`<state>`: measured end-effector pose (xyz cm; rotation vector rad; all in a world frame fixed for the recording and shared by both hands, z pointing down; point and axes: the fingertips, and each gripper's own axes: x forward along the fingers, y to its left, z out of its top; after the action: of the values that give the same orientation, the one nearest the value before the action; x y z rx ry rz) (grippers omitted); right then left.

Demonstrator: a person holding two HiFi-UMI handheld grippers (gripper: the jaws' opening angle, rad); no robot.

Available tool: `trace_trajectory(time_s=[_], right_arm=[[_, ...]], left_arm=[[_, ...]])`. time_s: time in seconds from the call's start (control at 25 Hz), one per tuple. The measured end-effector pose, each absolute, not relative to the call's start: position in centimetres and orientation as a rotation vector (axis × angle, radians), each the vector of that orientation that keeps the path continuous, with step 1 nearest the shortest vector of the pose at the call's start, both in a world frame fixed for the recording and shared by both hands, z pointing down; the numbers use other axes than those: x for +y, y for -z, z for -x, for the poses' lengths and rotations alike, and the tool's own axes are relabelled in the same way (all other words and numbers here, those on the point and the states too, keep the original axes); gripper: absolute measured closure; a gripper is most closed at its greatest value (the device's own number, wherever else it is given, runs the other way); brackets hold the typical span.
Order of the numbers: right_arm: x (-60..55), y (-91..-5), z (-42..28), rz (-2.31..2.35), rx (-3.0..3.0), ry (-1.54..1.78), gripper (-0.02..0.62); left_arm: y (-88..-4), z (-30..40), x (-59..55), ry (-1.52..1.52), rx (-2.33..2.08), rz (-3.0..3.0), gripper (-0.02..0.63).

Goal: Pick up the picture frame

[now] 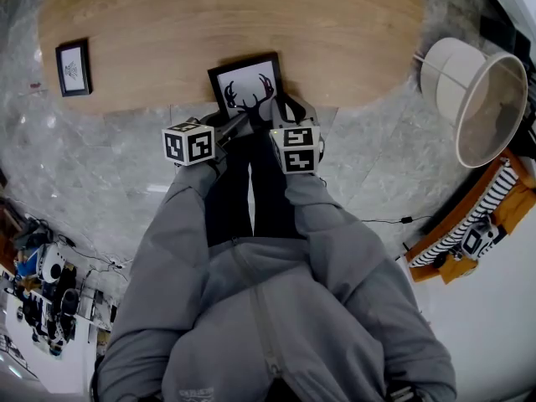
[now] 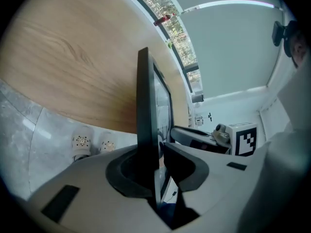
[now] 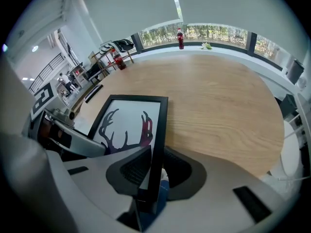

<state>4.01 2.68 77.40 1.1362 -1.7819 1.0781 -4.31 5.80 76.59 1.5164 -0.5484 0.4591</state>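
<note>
The black picture frame (image 1: pixel 247 86) with an antler print is at the near edge of the wooden table (image 1: pixel 251 15), held from both sides. My left gripper (image 1: pixel 237 125) is shut on its near left corner; in the left gripper view the frame (image 2: pixel 145 110) stands edge-on between the pads (image 2: pixel 155 164). My right gripper (image 1: pixel 285 112) is shut on the near right edge. The right gripper view shows the frame (image 3: pixel 131 125) rising tilted from between its pads (image 3: pixel 154 169), with the left gripper (image 3: pixel 68 137) beside it.
A second small black frame (image 1: pixel 74 68) lies at the table's left end. A white lampshade (image 1: pixel 477 99) stands on the floor to the right. A red bottle (image 3: pixel 180 38) stands at the table's far edge. The person's shoes (image 2: pixel 90 143) are on the marble floor below.
</note>
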Motion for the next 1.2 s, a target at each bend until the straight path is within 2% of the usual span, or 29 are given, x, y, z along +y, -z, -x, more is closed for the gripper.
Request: trace_trajectory(time_s=[0.52,1.2], right_arm=[[2.6,-77.0,-4.3,-1.164,-1.773,-1.198,0.503],[0.7,-73.3,-5.3,-1.112,-1.747,-1.235,0.503]], left_arm=[[-73.4,3.5,4.2,-0.399,-0.551,-1.557,0.572],[-70.6,2.4,3.5,-0.508,-0.550,-1.518,0.581]])
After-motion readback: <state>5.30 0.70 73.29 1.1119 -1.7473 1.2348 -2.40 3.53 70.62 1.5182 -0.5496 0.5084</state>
